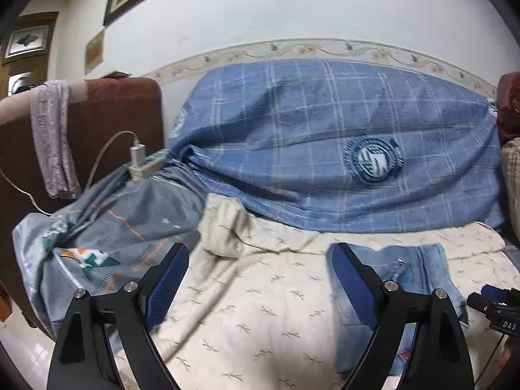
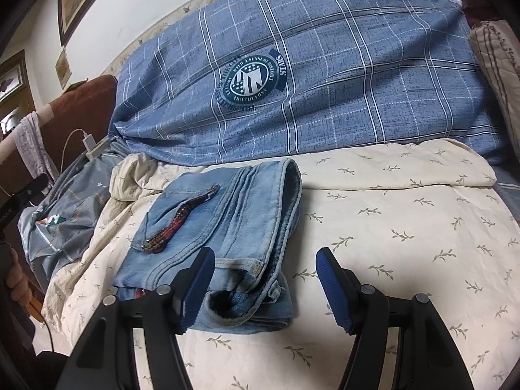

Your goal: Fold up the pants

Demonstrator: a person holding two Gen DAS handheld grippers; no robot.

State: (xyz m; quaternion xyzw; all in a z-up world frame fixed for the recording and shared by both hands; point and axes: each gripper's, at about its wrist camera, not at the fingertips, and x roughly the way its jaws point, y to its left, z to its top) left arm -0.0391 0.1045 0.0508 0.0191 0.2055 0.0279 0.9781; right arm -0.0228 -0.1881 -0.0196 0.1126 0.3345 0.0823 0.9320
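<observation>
While both tools hang above the bedding, neither carries anything. The left gripper [image 1: 258,279] has its jaws spread wide, empty, over the cream leaf-print sheet [image 1: 247,308]; the right gripper [image 2: 265,287] likewise stands with jaws apart and nothing between them.

The pants [image 2: 224,224] — light blue denim — lie folded into a compact stack on the cream leaf-print sheet [image 2: 406,227], with a dark red braided belt [image 2: 182,219] resting across the top layer. In the right wrist view the stack sits just ahead of the left-hand finger, whose blue pad overlaps the near hem. In the left wrist view the pants [image 1: 412,269] appear behind the right-hand finger.

Behind the sheet, a blue plaid blanket [image 2: 341,81] with a round crest is heaped against the wall. A grey patterned cloth [image 1: 107,237] lies bunched at the left edge — beside it a white power strip [image 1: 146,164] with a charger plugged in.
</observation>
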